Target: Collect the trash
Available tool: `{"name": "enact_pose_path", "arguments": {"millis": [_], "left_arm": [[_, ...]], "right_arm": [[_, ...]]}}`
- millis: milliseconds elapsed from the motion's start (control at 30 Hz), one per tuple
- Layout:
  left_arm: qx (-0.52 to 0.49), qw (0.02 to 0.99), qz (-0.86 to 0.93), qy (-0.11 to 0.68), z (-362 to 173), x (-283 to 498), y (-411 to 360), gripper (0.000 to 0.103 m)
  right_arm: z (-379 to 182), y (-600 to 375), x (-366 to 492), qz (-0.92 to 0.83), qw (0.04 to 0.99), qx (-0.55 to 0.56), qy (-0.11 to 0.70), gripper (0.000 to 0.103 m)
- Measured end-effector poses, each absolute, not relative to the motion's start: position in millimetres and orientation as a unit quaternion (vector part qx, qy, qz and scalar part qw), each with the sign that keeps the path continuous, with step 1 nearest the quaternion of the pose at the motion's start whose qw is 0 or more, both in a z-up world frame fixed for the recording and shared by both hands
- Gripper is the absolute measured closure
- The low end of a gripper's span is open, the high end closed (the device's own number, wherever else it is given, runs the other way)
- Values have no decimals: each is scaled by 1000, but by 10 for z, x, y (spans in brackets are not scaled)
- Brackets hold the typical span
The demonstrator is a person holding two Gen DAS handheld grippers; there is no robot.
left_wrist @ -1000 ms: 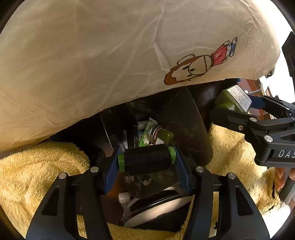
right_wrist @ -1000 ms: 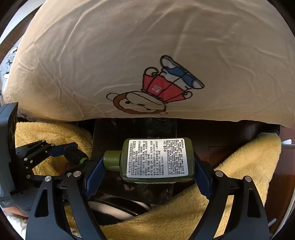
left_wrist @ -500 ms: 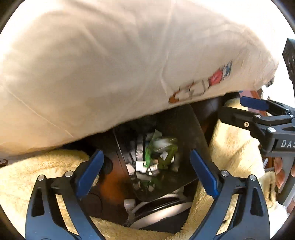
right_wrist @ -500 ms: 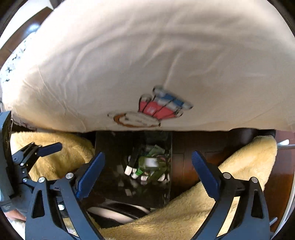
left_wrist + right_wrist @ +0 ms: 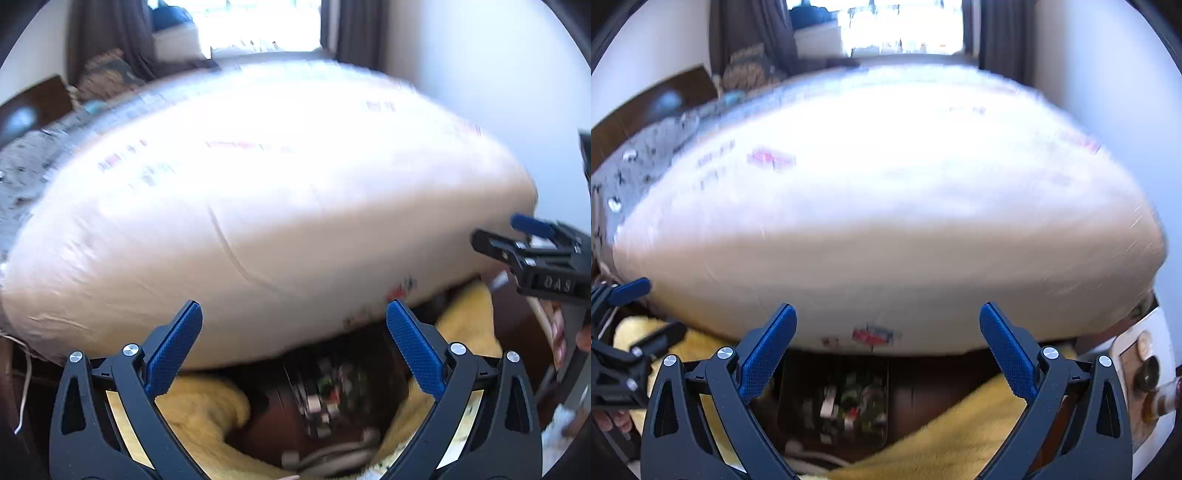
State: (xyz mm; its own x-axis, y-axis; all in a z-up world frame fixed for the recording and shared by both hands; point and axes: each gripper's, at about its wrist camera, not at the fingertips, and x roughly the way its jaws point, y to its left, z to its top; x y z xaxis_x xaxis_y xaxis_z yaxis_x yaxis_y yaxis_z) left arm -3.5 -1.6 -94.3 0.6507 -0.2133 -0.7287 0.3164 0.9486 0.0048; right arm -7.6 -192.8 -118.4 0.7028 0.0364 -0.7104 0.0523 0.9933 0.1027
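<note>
Both tongs [image 5: 293,334] agape, tilted over bin [image 5: 332,391]

We are in a home bedroom: a plump cream pillow [image 5: 886,221] with small cartoon prints fills the view, a fluffy yellow blanket [image 5: 945,435] lies below it, and dark curtains [image 5: 1001,33] frame a bright window [image 5: 901,26] behind a grey patterned bedspread [image 5: 639,162].

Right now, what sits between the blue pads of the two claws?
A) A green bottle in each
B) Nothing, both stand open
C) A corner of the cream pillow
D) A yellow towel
B: the left claw and right claw both stand wide open with bare pads, having just opened; the trash bin lies below them.
</note>
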Motion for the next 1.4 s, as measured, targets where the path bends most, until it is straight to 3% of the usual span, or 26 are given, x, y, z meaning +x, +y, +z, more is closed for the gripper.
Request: {"name": "enact_pose_path", "arguments": {"millis": [167,333,667,1400], "left_arm": [[46,934,-122,331,-464,-156,104,8],[37,944,-110,309,-220,-231,110,8],[22,961,-80,264,144,-332,248,8],[36,960,-76,265,93,-386,216,8]], "right_arm": [[-729,-1913,-288,-32,941,46,333,4],[-388,-1973,-345,-42,941,60,331,4],[-128,-1931,-556,-68,960,32,268,4],[-54,-1831,-580,-66,964,16,258,4]]}}
